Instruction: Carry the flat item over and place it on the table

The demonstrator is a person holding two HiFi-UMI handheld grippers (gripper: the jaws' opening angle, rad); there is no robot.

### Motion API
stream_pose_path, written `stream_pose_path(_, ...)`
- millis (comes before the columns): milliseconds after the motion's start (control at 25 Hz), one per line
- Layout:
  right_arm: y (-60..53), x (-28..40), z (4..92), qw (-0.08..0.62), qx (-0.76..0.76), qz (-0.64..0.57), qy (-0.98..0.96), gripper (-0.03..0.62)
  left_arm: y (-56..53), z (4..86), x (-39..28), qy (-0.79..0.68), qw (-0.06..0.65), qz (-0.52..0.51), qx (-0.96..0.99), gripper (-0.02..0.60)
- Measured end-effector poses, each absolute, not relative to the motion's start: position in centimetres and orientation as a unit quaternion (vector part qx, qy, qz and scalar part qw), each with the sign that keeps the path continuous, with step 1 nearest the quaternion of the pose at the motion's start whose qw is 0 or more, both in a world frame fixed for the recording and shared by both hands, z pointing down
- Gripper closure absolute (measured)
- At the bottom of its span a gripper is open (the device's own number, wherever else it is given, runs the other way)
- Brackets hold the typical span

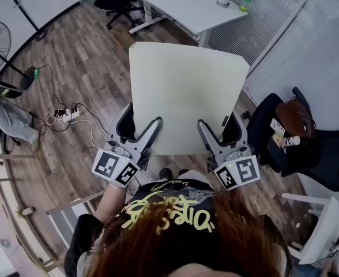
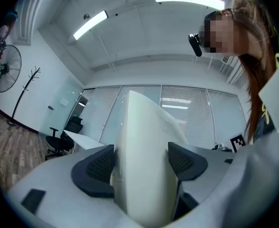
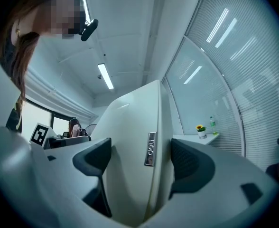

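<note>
Flat cream panel (image 1: pixel 184 97), smooth and matte, squarish with rounded corners, held in the air above the wood-plank floor (image 1: pixel 83 62), well short of the far white table (image 1: pixel 181 4). Left gripper (image 1: pixel 142 127) and right gripper (image 1: pixel 218 128) clamped on the near edge, left and right, with black mesh-textured pads (image 2: pixel 101 167) pressed against both faces. Small metal tag (image 3: pixel 150 148) on the edge between the right jaws.

Cream-white flat item (image 1: pixel 185 100) — dark-grey tongs (image 1: pixel 142 133)
</note>
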State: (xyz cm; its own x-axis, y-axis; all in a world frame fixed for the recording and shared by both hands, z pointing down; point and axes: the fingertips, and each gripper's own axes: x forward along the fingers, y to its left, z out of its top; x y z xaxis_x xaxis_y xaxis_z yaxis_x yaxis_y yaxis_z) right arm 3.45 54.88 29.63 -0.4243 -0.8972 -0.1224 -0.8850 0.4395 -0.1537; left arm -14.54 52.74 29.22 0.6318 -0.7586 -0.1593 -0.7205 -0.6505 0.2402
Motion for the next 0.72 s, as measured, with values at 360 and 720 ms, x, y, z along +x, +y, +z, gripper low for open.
stream_pose_path(360, 55.3, 1.8, 29.3, 0.093, -0.538, -0.028, 0.837, 0.220, 52.7, 29.1, -16.0, -0.398, 0.072, -0.127, 0.906, 0.227)
stream_pose_path(720, 52.1, 2.1, 30.1, 0.090, -0.533, -0.030, 0.841, 0.220, 49.8, 30.1, -15.9, -0.410, 0.090, -0.126, 0.899, 0.227)
